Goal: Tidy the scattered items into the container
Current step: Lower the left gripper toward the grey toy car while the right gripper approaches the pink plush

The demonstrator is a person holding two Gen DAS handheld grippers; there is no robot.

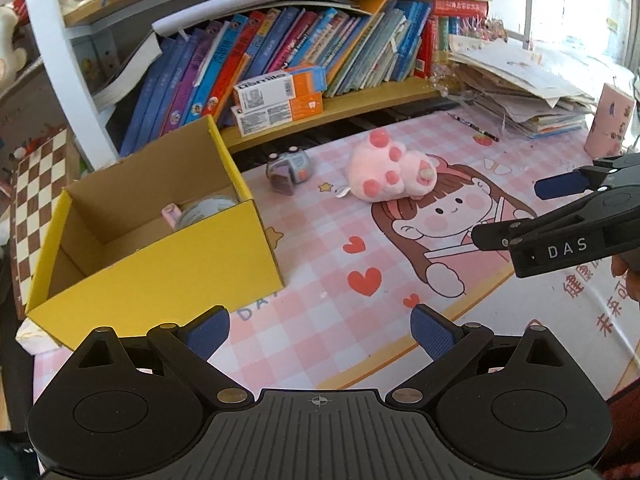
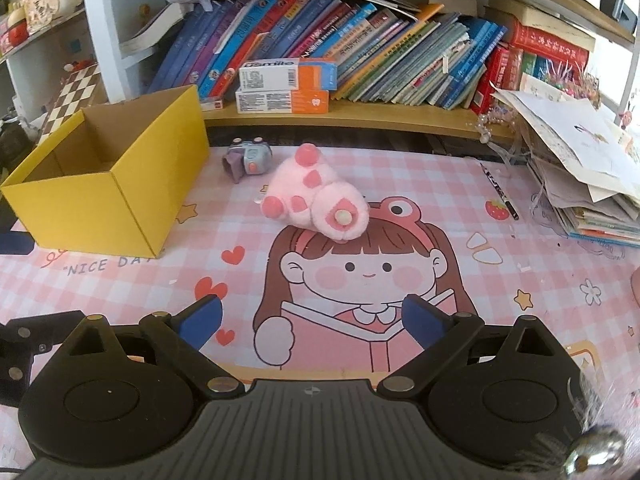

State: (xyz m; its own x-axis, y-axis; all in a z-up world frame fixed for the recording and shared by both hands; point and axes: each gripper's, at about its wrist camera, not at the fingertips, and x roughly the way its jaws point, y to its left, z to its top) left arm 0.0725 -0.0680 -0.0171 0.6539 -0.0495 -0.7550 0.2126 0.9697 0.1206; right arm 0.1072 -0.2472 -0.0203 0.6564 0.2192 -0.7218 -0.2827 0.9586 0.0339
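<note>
Inside yellow box (image 1: pixel 168 264): tape roll (image 1: pixel 206 209), left-view only.

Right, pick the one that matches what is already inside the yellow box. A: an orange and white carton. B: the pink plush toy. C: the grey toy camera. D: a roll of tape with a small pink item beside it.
D: the left wrist view looks into the yellow box and shows a roll of tape beside a small pink item, while the pink plush toy and grey toy camera lie on the mat.
</note>
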